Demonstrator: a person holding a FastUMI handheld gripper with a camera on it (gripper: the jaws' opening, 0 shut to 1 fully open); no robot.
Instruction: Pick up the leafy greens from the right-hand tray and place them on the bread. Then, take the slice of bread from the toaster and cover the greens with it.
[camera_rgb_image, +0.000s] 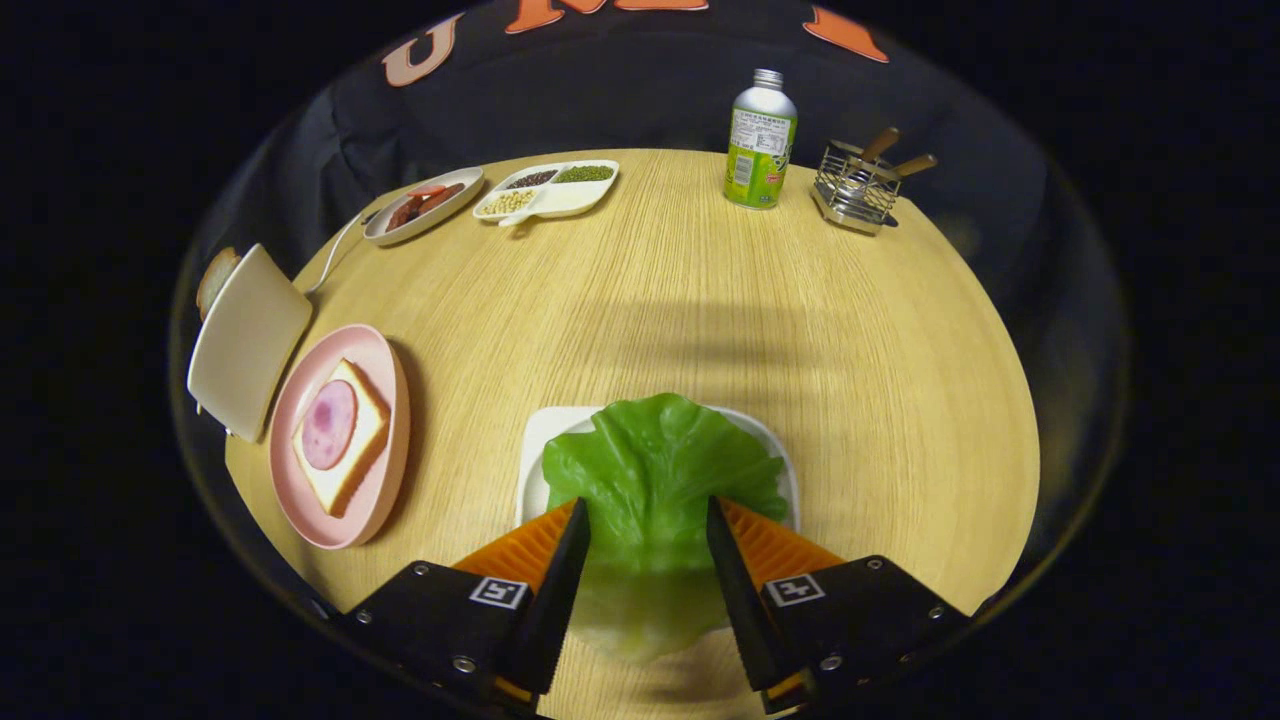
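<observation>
the gripper (647, 520) sits low over the near edge of the wooden table (700, 300), its two fingers spread apart with the leafy greens (655, 470) lying between them. the near part of the leaf fills the gap, and each finger's inner face looks close to the leaf's sides, but whether they actually press on it cannot be told. the greens rest on a white tray (545, 430), its rim showing beyond and beside the leaf.

off to the left of the fingers lies a pink plate (385, 380) carrying a slice of bread (365, 450) topped with a round of ham (328, 425). just beyond that plate stands the toaster (245, 340), with a second bread slice (213, 278) poking out behind it.

at the far side of the table — well apart from the fingers — sit a dish of sausages (420, 205), a divided dish of beans (548, 190), a green bottle (760, 140) and a wire holder (855, 185) with wooden-handled utensils.
</observation>
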